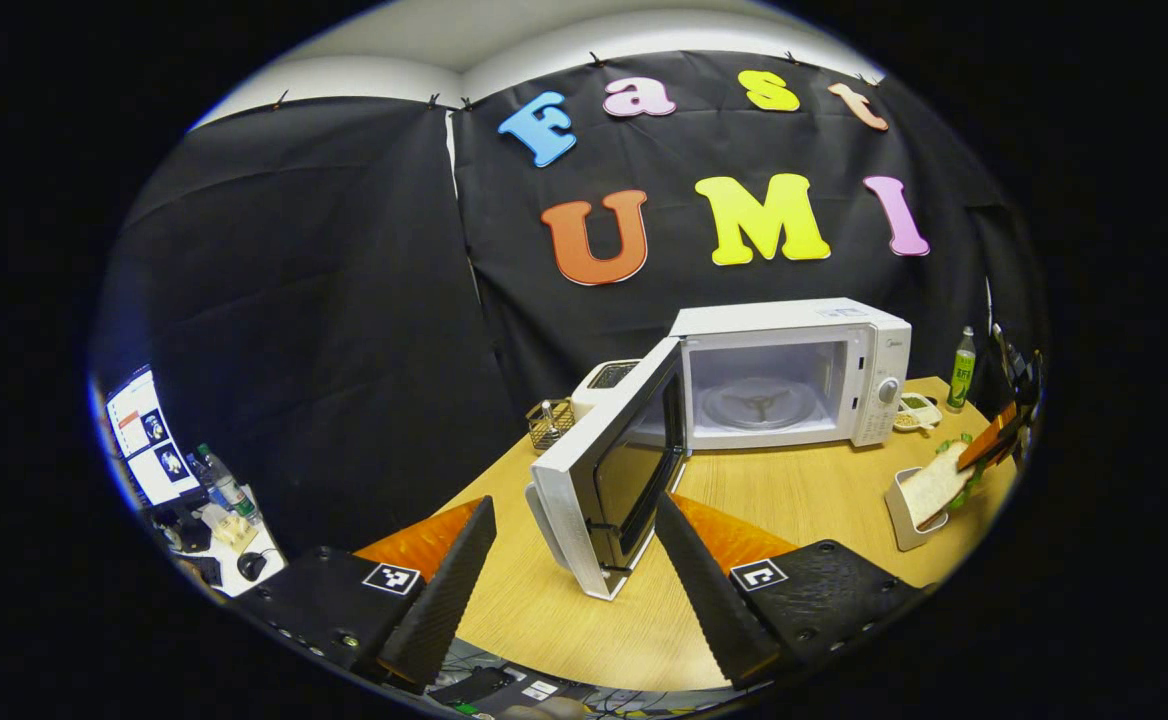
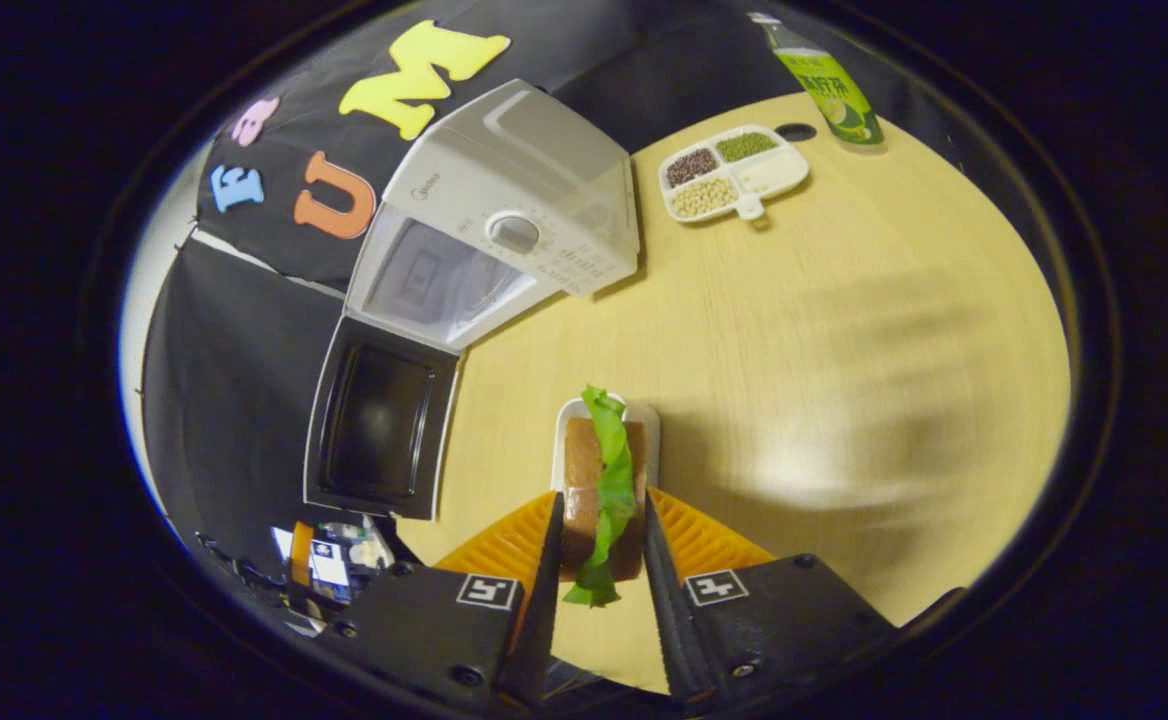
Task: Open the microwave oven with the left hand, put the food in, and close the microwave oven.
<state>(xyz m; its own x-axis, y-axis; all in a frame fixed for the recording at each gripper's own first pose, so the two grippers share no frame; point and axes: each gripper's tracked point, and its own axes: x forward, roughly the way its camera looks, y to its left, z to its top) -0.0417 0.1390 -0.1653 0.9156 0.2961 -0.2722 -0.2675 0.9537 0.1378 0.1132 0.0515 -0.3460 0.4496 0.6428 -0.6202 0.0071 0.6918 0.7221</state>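
The sandwich [image 2: 599, 490], bread slices with a green lettuce leaf between them, is pinched between both fingers of the right gripper [image 2: 599, 560], above a small white holder [image 2: 644, 425] on the wooden table [image 2: 844, 330]. In the left gripper view the sandwich [image 1: 939, 482] shows at about 3 o'clock, tilted over that white holder [image 1: 902, 518], with the right gripper [image 1: 994, 440] on it.

The white microwave oven [image 1: 794, 370] stands at the back of the table, its door [image 1: 609, 480] swung wide open toward the camera and the glass turntable [image 1: 756, 403] bare inside. The left gripper [image 1: 574, 590] is spread wide, holding nothing, its fingers either side of the door's edge but apart from it.

In the right gripper view, a divided tray of beans and grains [image 2: 732, 172] lies at 1 o'clock beside a green bottle [image 2: 829, 90]. A wire basket [image 1: 549, 422] sits left of the oven.
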